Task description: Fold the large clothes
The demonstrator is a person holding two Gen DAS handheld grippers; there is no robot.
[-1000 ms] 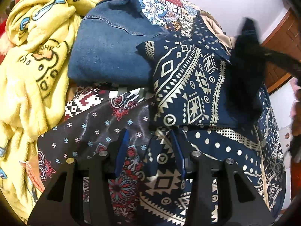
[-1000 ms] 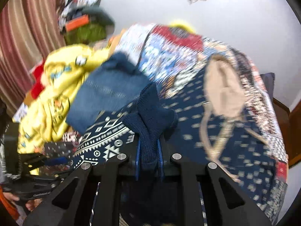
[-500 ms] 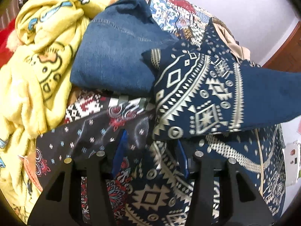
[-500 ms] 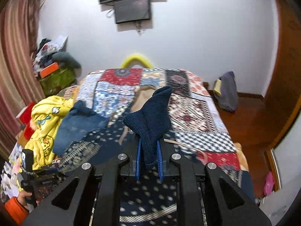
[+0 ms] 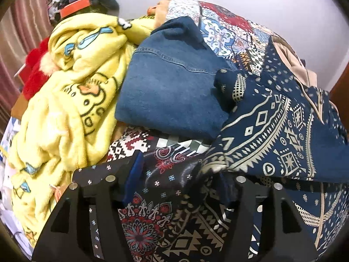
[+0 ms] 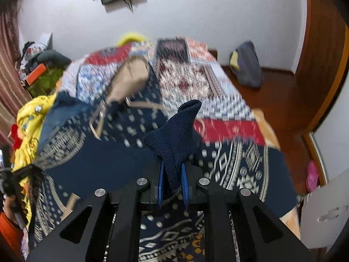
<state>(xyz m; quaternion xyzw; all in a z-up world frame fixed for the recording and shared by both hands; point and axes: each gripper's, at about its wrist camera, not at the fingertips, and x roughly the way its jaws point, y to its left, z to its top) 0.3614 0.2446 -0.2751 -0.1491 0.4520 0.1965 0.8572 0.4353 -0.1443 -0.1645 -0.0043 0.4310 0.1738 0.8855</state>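
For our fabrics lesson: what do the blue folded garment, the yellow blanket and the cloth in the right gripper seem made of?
Blue garment: likely denim, matte, stitched seams. Yellow blanket: probably plush fleece, fuzzy pile. Cloth in the right gripper: knit, visible loops, perhaps wool or acrylic.

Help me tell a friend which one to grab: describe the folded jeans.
On the patchwork bed, find the fluffy yellow blanket heaped at the left. The folded jeans lie right beside it: plain blue denim with stitched seams, while everything around them is patterned.

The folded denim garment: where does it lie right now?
Left wrist view, upper middle: the denim garment lies on the bed between the yellow blanket and the navy patterned cloth.
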